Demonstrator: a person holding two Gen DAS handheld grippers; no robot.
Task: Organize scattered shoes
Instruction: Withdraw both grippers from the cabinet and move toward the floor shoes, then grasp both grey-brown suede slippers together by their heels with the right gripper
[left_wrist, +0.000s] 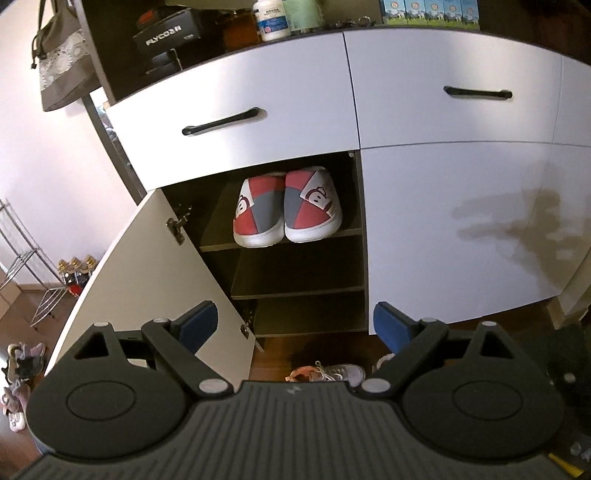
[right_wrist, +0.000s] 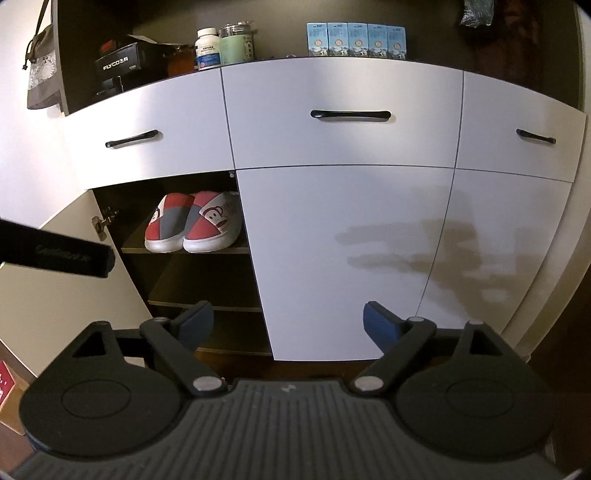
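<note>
Slippers (left_wrist: 288, 206) first, in my left wrist view: a red, grey and white pair with a monkey face sits side by side, toes outward, on the top shelf (left_wrist: 218, 242) of the open cabinet compartment — paired and squared up, I judge, so the lower shelves stay free. My left gripper (left_wrist: 295, 325) stands wide open with nothing between its blue pads. Below it on the wood floor lies a pink-and-grey sneaker (left_wrist: 327, 373), unshelved, and more shoes (left_wrist: 22, 369) are heaped at the far left past the swung-out door (left_wrist: 140, 280).

Right wrist view: my right gripper (right_wrist: 288, 325) is also spread wide and empty, facing the closed white door (right_wrist: 332, 258) beside the compartment. The same slippers (right_wrist: 194, 225) show up-left on their shelf, and the dark bar (right_wrist: 59, 254) entering from the left is probably my other gripper's finger — I cannot be sure.
</note>
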